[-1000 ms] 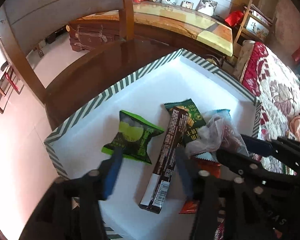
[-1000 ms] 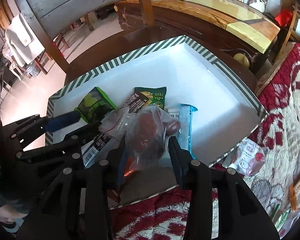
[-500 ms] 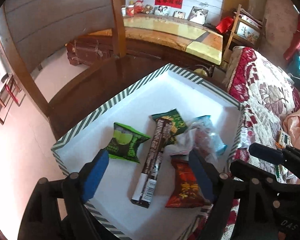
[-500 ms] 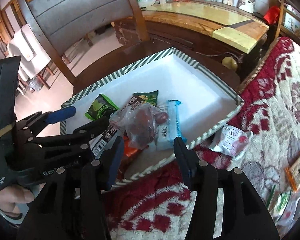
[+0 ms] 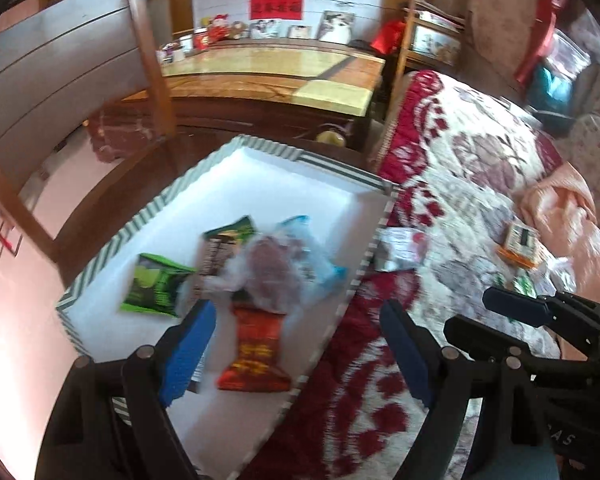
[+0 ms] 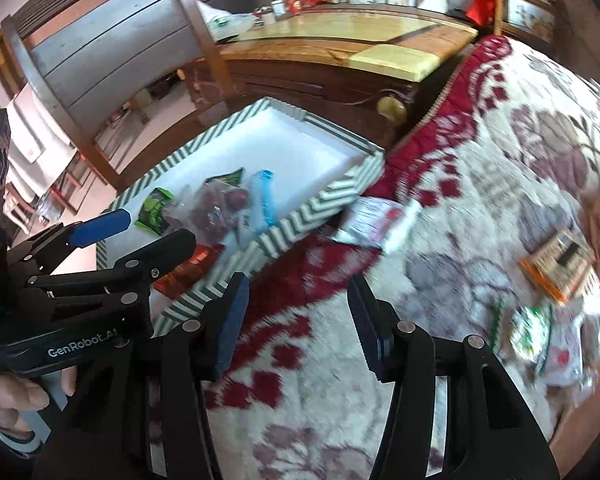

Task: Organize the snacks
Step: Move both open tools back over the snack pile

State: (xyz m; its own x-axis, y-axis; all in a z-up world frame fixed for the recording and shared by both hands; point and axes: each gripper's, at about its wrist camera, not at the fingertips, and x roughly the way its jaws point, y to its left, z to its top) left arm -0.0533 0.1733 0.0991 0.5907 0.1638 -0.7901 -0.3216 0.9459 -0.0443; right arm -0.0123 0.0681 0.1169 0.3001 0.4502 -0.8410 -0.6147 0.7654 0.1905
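Both claws are empty: the left claw (image 5: 296, 344) has just sprung wide, nothing between its blue pads, and the right claw (image 6: 296, 320) has just been opening to about half spread over the blanket (image 6: 460, 168). The snacks lie in two groups. In the striped box (image 5: 148, 216) sit a green packet (image 5: 156, 284), a clear bag of dark red pieces (image 5: 268, 272) and a red packet (image 5: 256, 352), loosely heaped and touching. Just beside the box, on the blanket, waits a white-and-red packet (image 6: 376, 220). I'd call all of these light, soft and crinkly, slippery film; best pinched at a flat sealed edge, gently. The right view alone shows more loose packets (image 6: 540, 328) and an orange-edged pack (image 6: 560, 264) well apart from the box, plus a hand (image 6: 12, 404) on the left handle. The left view shows the box floor properly.
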